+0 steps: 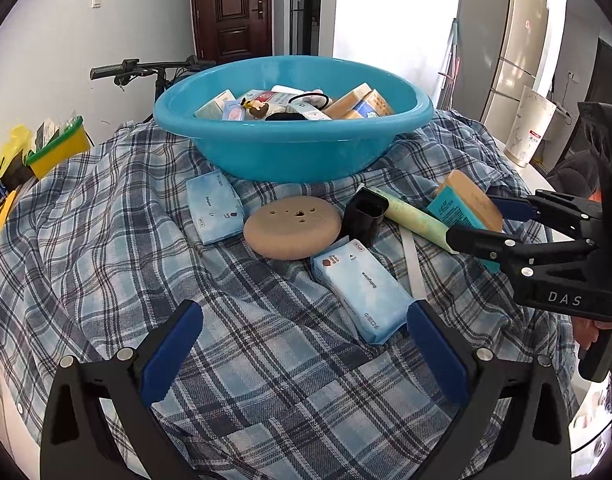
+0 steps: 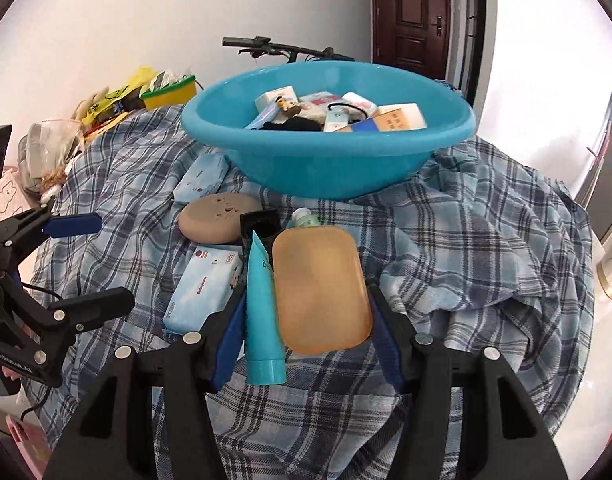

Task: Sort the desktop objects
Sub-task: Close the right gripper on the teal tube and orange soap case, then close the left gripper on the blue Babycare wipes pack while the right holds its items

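A blue basin (image 1: 293, 152) (image 2: 330, 160) full of small boxes and items stands at the back of the plaid cloth. My right gripper (image 2: 306, 312) (image 1: 472, 220) is shut on a teal tube (image 2: 261, 312) and a tan soap-like case (image 2: 322, 292) together, held above the cloth. My left gripper (image 1: 306, 344) (image 2: 101, 260) is open and empty, low over the cloth near a light blue tissue pack (image 1: 362, 292) (image 2: 205, 292). A tan round disc (image 1: 291, 232) (image 2: 219, 220), a black holder (image 1: 364, 216), a pale green tube (image 1: 414, 218) and a second tissue pack (image 1: 215, 208) lie before the basin.
A plaid cloth (image 1: 265, 380) covers the table. A yellow box (image 1: 59, 146) and bags lie at the far left. A bicycle handlebar (image 1: 145, 68) stands behind the basin. A white strip (image 1: 414, 268) lies beside the near tissue pack.
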The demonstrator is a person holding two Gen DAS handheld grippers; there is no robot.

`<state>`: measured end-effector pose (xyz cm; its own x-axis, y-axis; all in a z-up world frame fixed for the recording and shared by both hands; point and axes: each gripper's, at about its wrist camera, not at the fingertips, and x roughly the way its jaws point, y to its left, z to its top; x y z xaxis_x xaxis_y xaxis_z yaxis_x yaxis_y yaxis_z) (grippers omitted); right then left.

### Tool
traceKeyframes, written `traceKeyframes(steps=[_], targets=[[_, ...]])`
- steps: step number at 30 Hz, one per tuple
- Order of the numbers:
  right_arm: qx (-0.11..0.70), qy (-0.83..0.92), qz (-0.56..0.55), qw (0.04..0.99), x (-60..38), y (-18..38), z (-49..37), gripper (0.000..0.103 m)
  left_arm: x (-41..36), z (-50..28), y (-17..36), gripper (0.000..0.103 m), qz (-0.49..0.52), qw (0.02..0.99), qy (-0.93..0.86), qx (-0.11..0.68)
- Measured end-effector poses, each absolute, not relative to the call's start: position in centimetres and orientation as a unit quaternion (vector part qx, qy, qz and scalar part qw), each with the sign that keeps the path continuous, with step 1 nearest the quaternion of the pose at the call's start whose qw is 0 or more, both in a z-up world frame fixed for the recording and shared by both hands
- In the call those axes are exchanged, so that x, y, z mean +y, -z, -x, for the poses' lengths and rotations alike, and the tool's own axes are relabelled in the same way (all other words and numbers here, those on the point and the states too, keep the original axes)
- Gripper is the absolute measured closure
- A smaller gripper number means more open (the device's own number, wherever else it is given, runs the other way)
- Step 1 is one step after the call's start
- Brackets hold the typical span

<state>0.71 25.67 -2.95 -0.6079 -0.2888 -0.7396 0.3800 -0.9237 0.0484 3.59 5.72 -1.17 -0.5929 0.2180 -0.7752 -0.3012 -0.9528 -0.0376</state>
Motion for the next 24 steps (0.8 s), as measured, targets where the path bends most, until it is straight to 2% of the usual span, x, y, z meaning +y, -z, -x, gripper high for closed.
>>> traceKeyframes(steps=[8,14,16,18,24], targets=[[0.061,0.901,-0.397,0.162,26.3,2.7,-1.2,0.046,8.8,-3.6,1.5,0.0,0.435,0.172,-0.881,0.065],[0.052,0.899,-0.403,0.162,27.0,3.1,-1.5,0.046,11.1,-2.6,2.6,0.024,0.457,0.185,-0.866,0.082],[0.05,0.899,-0.404,0.162,27.3,3.2,-1.7,0.046,11.3,-2.0,3.1,0.037,0.466,0.182,-0.862,0.083],[0.048,0.899,-0.404,0.162,27.5,3.3,-1.9,0.046,11.1,-1.3,3.6,0.041,0.48,0.178,-0.856,0.075],[0.044,0.898,-0.407,0.164,27.9,3.3,-2.1,0.046,10.7,0.2,4.6,0.041,0.504,0.188,-0.842,0.049]])
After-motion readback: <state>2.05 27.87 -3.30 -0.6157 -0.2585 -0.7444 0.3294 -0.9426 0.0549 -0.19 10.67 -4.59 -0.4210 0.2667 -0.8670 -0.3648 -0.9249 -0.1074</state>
